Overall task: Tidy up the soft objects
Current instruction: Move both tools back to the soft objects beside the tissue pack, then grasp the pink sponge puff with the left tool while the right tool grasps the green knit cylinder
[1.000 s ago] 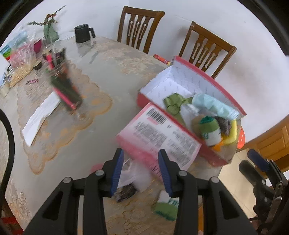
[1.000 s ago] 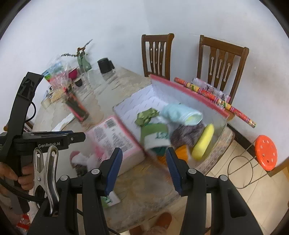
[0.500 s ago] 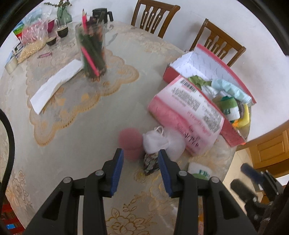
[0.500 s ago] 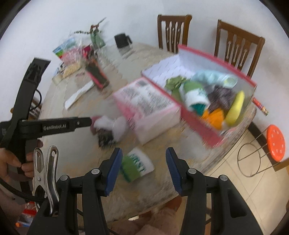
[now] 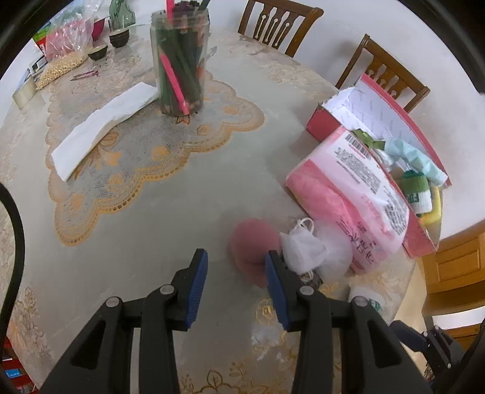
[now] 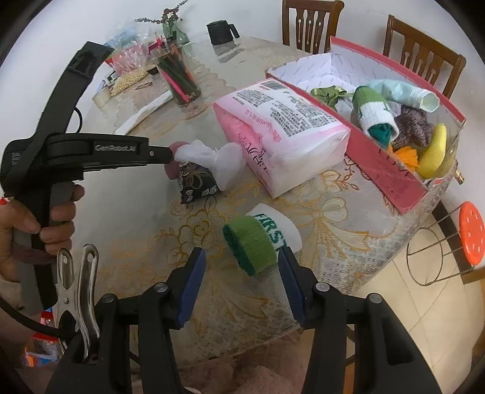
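White wall (image 6: 75, 27) — two wooden chairs (image 6: 312, 24), tiled floor (image 6: 430, 318).

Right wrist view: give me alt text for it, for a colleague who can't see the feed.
The open right gripper hovers just short of a green-and-white rolled sock lying on the lace-covered table. Beyond it stand a pink package and a red box of soft items. At left, the left gripper reaches a white mesh bundle.

right gripper (image 6: 241, 283) jaws spread, green-and-white sock roll (image 6: 260, 241) between them on table (image 6: 127, 209)
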